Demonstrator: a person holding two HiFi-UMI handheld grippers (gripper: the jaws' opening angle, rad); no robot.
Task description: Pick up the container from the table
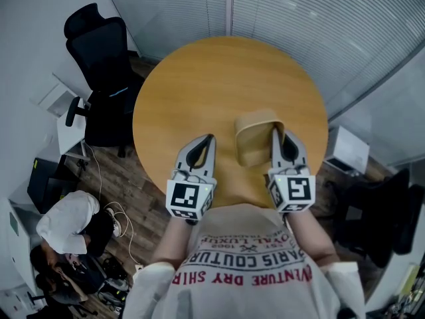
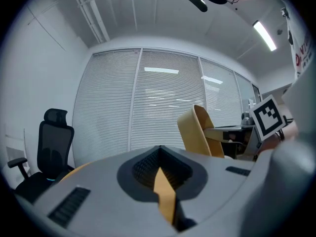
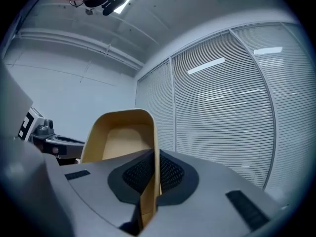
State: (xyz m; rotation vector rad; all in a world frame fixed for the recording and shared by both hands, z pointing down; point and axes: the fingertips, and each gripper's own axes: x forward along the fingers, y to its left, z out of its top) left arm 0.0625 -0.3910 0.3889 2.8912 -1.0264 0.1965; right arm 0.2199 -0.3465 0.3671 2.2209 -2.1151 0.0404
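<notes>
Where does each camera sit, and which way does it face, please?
Head view: on the person's head, facing down at the table; left gripper, right gripper and shirt show.
Left gripper view: rides the left gripper, facing the blinds; its shut jaws show.
Right gripper view: rides the right gripper; jaws clamp the container wall.
All share the container.

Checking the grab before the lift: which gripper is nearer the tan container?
Right. The right gripper has its jaws shut on the right wall of the container; the left gripper is off to its left, not touching it, jaws together on nothing.
</notes>
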